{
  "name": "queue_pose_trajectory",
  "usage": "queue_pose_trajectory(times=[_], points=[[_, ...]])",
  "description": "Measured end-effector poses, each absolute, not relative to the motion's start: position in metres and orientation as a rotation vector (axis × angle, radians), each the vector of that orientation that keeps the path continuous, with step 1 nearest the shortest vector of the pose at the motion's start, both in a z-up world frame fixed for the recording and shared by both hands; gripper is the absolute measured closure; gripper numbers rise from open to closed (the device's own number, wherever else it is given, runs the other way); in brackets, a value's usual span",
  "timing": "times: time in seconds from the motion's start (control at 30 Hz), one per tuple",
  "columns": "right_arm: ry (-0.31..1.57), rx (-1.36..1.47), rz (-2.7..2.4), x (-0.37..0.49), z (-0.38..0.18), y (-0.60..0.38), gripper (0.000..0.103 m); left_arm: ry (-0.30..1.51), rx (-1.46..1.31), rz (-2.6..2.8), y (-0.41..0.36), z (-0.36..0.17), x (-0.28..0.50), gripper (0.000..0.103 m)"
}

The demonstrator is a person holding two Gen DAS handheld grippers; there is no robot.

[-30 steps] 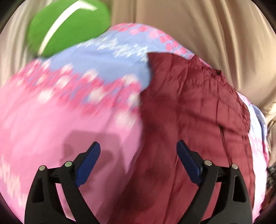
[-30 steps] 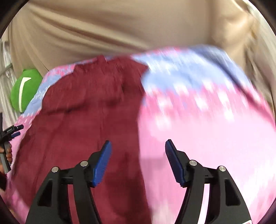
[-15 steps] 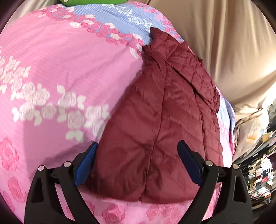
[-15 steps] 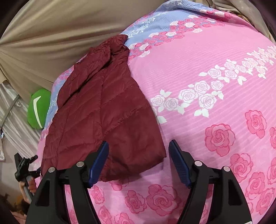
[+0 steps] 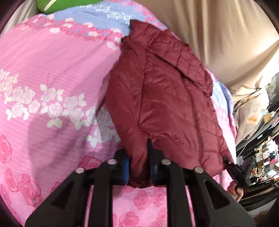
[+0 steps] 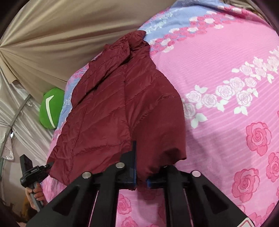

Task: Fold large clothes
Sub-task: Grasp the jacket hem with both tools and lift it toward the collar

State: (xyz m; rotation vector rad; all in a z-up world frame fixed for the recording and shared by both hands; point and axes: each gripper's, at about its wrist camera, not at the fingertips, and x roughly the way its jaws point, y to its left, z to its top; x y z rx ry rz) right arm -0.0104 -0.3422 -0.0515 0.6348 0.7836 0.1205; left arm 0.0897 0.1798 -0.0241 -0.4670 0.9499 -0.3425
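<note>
A dark red quilted jacket (image 5: 162,97) lies folded lengthwise on a pink rose-patterned bedspread (image 5: 43,73). My left gripper (image 5: 138,167) is shut on the near hem of the jacket at its left corner. In the right wrist view the same jacket (image 6: 113,111) lies on the bedspread (image 6: 226,87), and my right gripper (image 6: 140,172) is shut on the near hem at its right corner. The hem is pinched between the blue pads of each gripper and lifted slightly. The other gripper shows at the frame edge in each view.
A green cushion (image 6: 50,108) lies at the far end of the bed, also in the left wrist view (image 5: 57,5). Beige curtain fabric (image 6: 61,35) hangs behind the bed. Cluttered shelves (image 5: 261,148) stand at the right of the bed.
Both grippers went from open above the jacket's near hem to shut on it. The hem is now bunched between the pads and lifted a little.
</note>
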Motion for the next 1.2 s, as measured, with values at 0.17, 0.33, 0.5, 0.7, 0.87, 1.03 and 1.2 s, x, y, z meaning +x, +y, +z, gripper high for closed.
queue_pose_trajectory(times=[0.17, 0.33, 0.5, 0.7, 0.87, 1.03, 1.2], points=[[0.66, 0.589, 0.114, -0.03, -0.021, -0.335, 0.1, 0.85, -0.463, -0.372, 0.187, 0.009, 0.068, 0.097], [0.516, 0.543, 0.143, -0.063, 0.019, -0.334, 0.101, 0.706, -0.488, -0.44, 0.194, 0.05, 0.037, 0.098], [0.325, 0.419, 0.214, -0.115, 0.064, -0.325, 0.101, 0.518, -0.493, -0.505, 0.202, 0.097, -0.006, 0.099], [0.084, 0.354, 0.314, -0.175, 0.117, -0.334, 0.101, 0.332, -0.495, -0.48, 0.224, 0.146, -0.053, 0.099], [-0.052, 0.359, 0.383, -0.188, 0.144, -0.342, 0.101, 0.253, -0.464, -0.484, 0.227, 0.17, -0.067, 0.099], [0.012, 0.428, 0.351, -0.122, 0.14, -0.359, 0.101, 0.345, -0.411, -0.454, 0.209, 0.163, -0.002, 0.098], [0.203, 0.508, 0.232, -0.012, 0.11, -0.376, 0.101, 0.49, -0.345, -0.359, 0.177, 0.133, 0.098, 0.098]])
